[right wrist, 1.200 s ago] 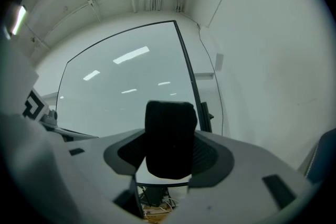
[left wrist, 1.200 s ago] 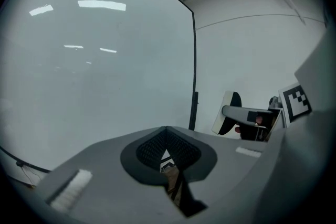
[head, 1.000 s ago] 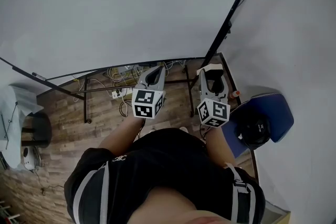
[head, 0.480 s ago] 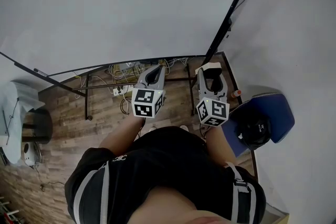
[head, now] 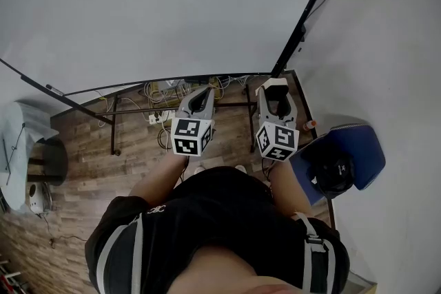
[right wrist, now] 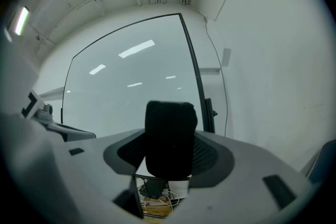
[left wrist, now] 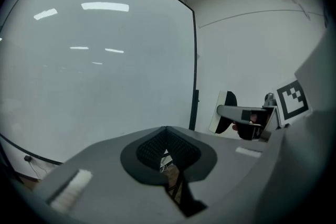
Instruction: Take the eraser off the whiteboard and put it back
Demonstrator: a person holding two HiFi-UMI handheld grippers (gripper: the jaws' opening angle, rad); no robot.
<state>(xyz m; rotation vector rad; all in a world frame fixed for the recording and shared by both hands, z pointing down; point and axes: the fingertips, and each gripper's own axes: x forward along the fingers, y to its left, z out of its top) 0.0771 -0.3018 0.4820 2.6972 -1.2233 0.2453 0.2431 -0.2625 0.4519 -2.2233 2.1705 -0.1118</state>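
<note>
Sitting upright between the jaws of the right hand-held gripper (right wrist: 170, 150), the eraser (right wrist: 170, 136) shows its dark felt face to that gripper's camera. Its pale backing is turned away, toward the whiteboard (right wrist: 131, 92). The jaws stand wide but are closed on the eraser's two sides, a firm grip. Seen from the left gripper view, the eraser looks lifted off the board near its black right-hand frame, though how close it sits cannot be told. Held backing-first and level, it seems ready to go back onto the surface, so the return is probably the step in hand. The left hand-held gripper (left wrist: 167, 136) is beside it with its jaws closed together on nothing, likely just kept out of the way. Below, cables (head: 162, 94) lie on the wooden floor (head: 83, 148) under the board's stand.
</note>
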